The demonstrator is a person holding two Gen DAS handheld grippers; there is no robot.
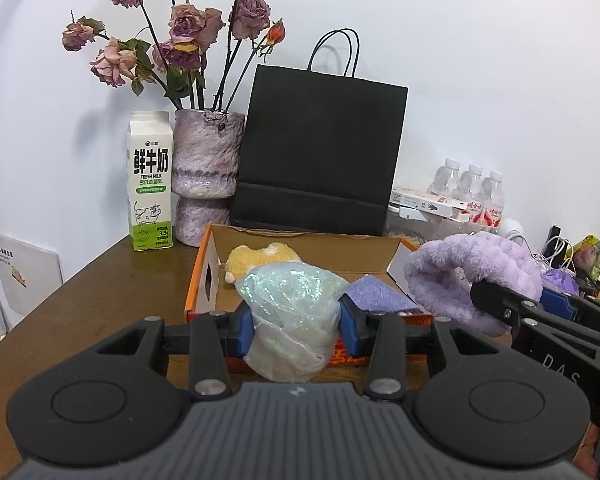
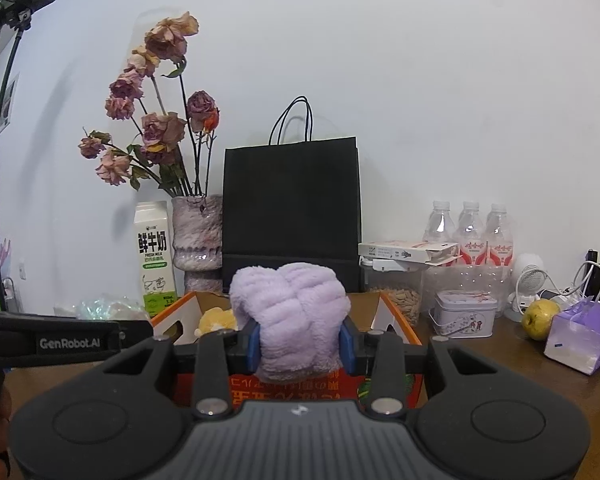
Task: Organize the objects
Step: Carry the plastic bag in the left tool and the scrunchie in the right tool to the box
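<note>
Pinching a shiny plastic bag between its blue pads, the left gripper holds it up at the near wall of the open box. The bag sits squarely between the two jaws and bulges above and below them. The right gripper is pressed on a purple plush, which fills the gap between its jaws and rises above them; it hangs at the near right side of the box.

Inside the box lie a yellow plush toward the back left and a purple cloth near the right front. The middle of the box floor is bare cardboard.

Behind the box, touching or nearly touching its back wall, stands a black paper bag. Left of it are a vase with dried roses and a milk carton. To the right are water bottles, a tin, a pear and a tissue pack, all close together on the table.

Left of the box the table is open up to its edge. On the right side the two grippers are near each other.
</note>
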